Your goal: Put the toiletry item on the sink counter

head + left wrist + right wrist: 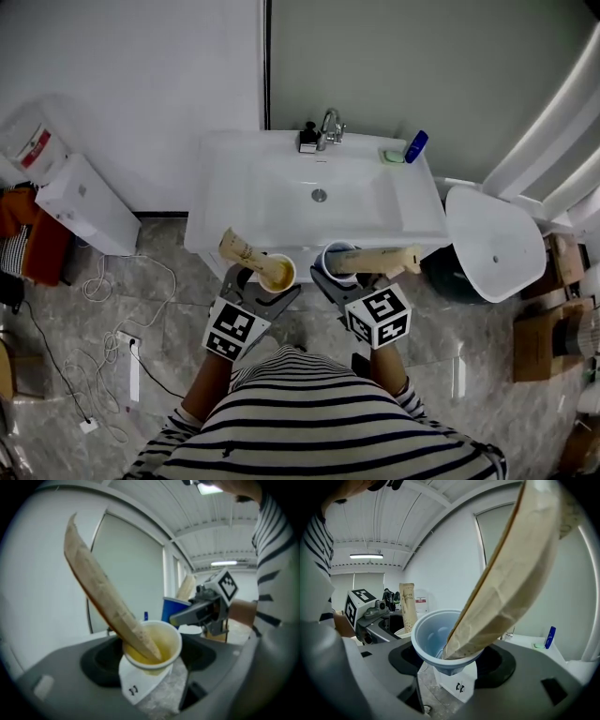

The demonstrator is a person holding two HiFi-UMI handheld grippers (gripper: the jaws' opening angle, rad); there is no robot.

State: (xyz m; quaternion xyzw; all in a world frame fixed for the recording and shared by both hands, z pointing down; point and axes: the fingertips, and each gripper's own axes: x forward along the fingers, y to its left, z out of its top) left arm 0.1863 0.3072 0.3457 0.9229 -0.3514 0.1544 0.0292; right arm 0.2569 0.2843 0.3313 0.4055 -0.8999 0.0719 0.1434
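Head view: I'm mid-carry, yellow cup and blue cup up at the sink counter's front edge, not set down yet. Left gripper view: left gripper clamped on the yellow cup, tube leaning in it. Right gripper view: right gripper gripping the blue cup with a second tube, so next I'd reach forward and lower onto the flat rim.

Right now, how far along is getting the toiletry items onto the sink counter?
Done: both picked up. In hand: the left gripper holds a yellow cup with a tube in it, the right gripper a blue cup with a second tube, both short of the sink counter. Left: setting them down on it.
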